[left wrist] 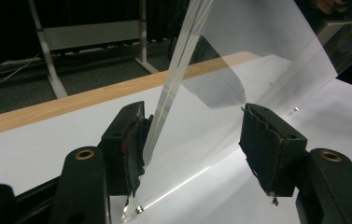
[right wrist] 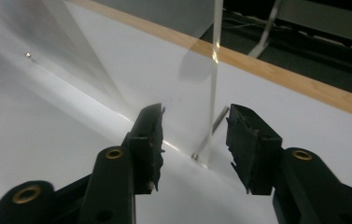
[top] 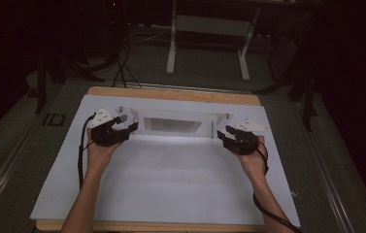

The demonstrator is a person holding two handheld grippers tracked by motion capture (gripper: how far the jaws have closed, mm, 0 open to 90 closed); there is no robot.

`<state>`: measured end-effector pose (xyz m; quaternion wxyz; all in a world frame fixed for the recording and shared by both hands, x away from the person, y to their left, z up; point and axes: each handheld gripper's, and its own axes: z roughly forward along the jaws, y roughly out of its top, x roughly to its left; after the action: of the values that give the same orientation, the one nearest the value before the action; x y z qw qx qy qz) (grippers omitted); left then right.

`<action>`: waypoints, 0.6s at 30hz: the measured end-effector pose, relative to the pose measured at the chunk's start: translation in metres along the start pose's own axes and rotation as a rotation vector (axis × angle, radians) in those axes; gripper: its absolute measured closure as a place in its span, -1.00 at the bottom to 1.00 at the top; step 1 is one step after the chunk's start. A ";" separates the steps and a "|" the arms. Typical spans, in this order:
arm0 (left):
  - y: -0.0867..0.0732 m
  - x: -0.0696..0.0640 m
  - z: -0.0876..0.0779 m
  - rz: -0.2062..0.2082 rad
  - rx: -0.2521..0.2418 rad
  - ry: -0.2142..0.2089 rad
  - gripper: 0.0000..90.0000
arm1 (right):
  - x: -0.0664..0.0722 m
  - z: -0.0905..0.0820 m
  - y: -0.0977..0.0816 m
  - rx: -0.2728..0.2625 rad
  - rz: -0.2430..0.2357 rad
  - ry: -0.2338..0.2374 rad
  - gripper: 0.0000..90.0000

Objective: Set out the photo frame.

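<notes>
Two grippers, one at each end of the clear acrylic stand (top: pixel 173 122) — we've got it sitting on the white sheet (top: pixel 171 184) toward the far side of the wooden table (top: pixel 171 93). Our left gripper (top: pixel 122 127) has its jaws spread around the stand's left edge panel; in the left gripper view the panel (left wrist: pixel 173 79) lies just against one pad, with the other pad well apart, so nothing is pinched. Our right gripper (top: pixel 225 133) is spread too, with the right edge panel (right wrist: pixel 214 84) standing between its jaws and touching neither. So the approach looks done on both sides — what's left, we judge, is closing on both ends and then lifting or shifting the stand together.
</notes>
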<state>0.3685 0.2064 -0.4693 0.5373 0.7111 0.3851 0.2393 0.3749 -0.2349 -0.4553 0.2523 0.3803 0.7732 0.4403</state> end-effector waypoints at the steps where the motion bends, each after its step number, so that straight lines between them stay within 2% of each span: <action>1: 0.000 0.000 0.000 0.000 0.000 -0.001 -0.09 | -0.001 0.002 0.001 -0.010 -0.008 0.012 0.20; 5: 0.000 0.001 0.000 -0.004 0.001 -0.010 -0.09 | 0.001 0.009 0.003 -0.016 -0.049 0.031 0.17; 9: -0.001 0.002 0.000 -0.009 0.003 -0.023 -0.09 | 0.002 0.014 0.005 -0.042 -0.065 0.047 0.14; 14: 0.001 0.003 0.002 -0.009 0.005 -0.016 -0.09 | -0.001 0.019 0.005 -0.062 -0.057 0.081 0.12; 18: 0.002 0.003 0.004 0.005 0.006 0.007 -0.09 | -0.005 0.022 0.003 -0.078 -0.019 0.099 0.11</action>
<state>0.3740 0.2055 -0.4685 0.5333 0.7129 0.3857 0.2420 0.3952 -0.2270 -0.4627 0.2327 0.3406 0.7705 0.4859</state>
